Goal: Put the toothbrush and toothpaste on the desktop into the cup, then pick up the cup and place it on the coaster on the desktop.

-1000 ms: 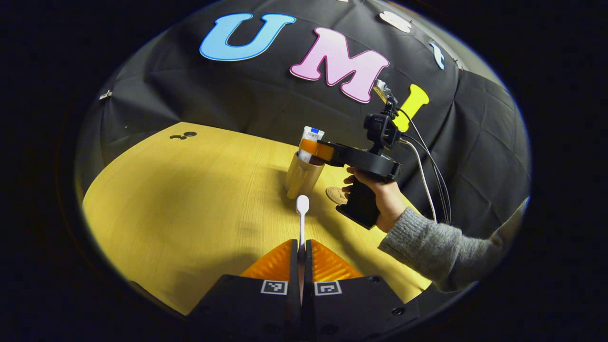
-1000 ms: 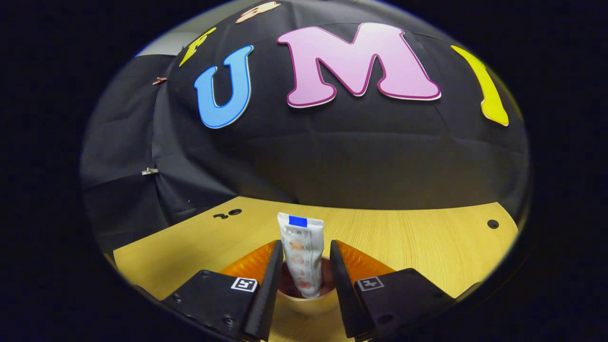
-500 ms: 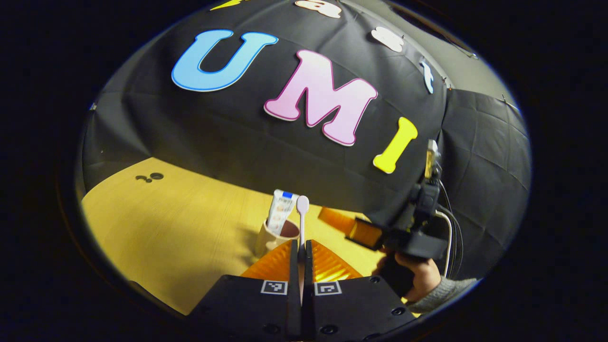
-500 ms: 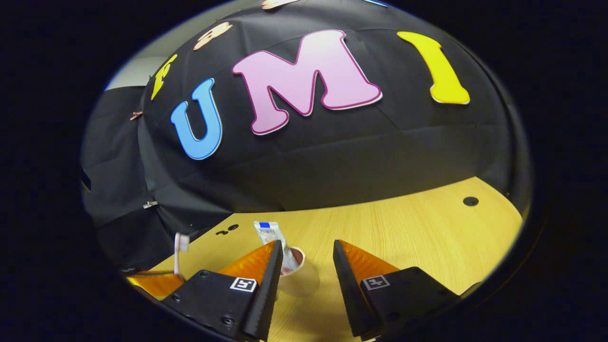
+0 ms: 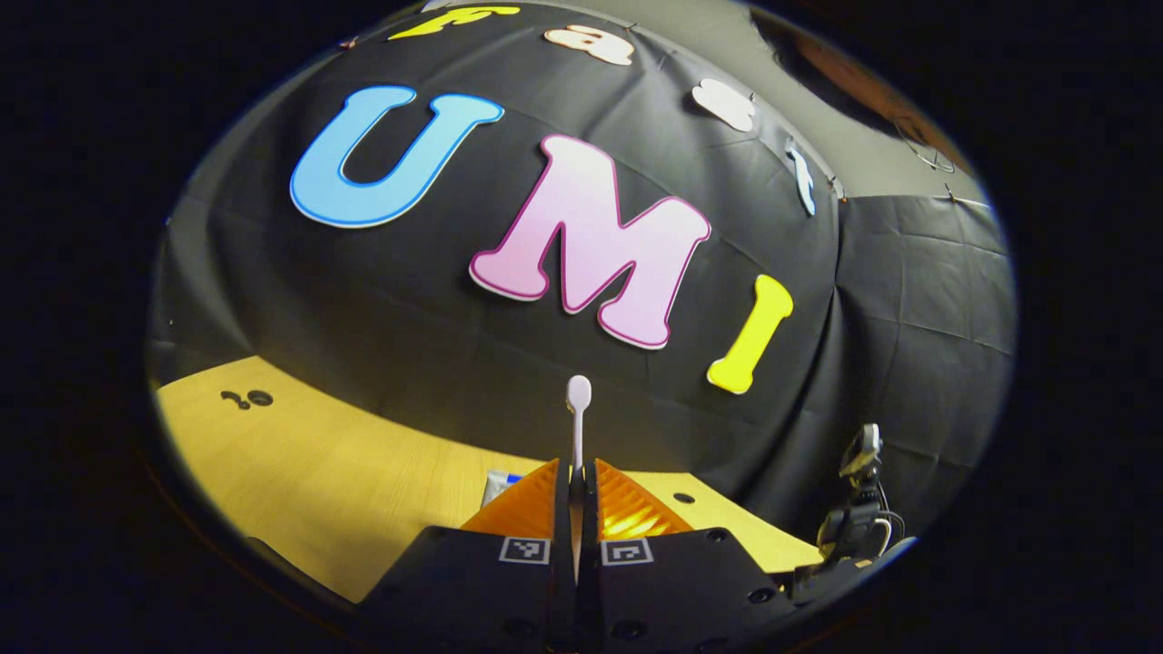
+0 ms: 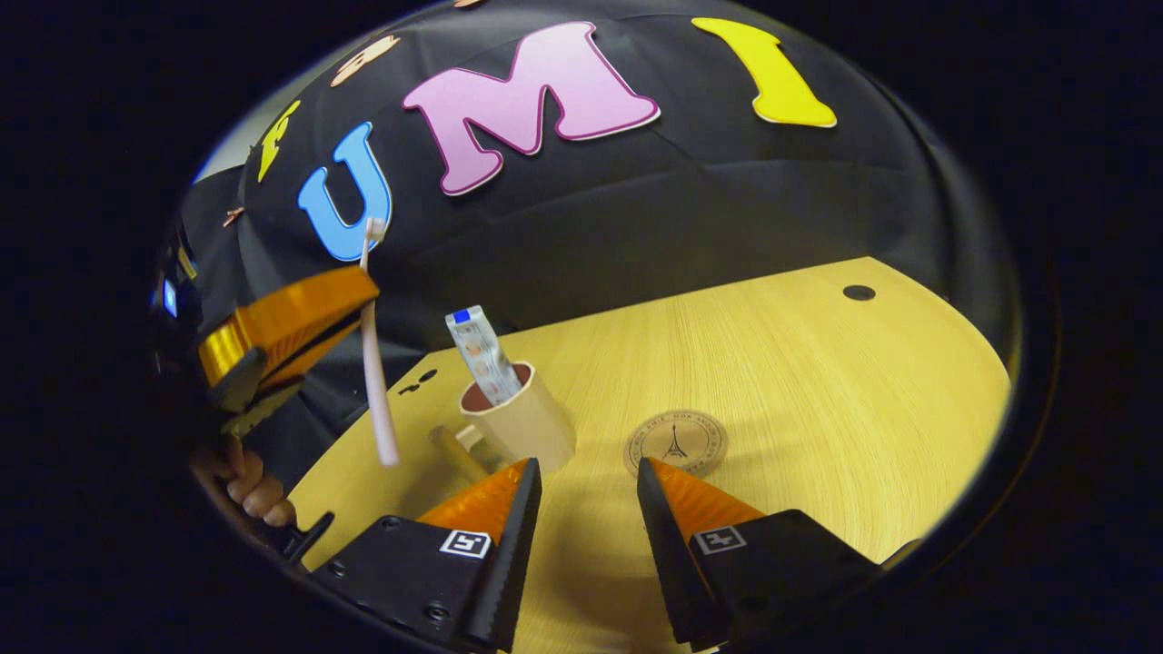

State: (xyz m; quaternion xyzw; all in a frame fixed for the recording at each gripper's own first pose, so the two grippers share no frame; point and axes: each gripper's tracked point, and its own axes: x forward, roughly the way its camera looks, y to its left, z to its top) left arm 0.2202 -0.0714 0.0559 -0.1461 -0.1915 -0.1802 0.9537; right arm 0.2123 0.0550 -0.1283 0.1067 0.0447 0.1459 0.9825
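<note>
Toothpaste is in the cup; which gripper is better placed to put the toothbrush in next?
Left. The left gripper is shut on the toothbrush, held upright beside the cup. The right gripper is open and empty.

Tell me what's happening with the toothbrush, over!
Left gripper shut on toothbrush, held up beside cup. Right gripper open, holding nothing. Toothpaste in cup. Coaster bare.

Toothpaste leans across the cup mouth, leaving room beside it.
</note>
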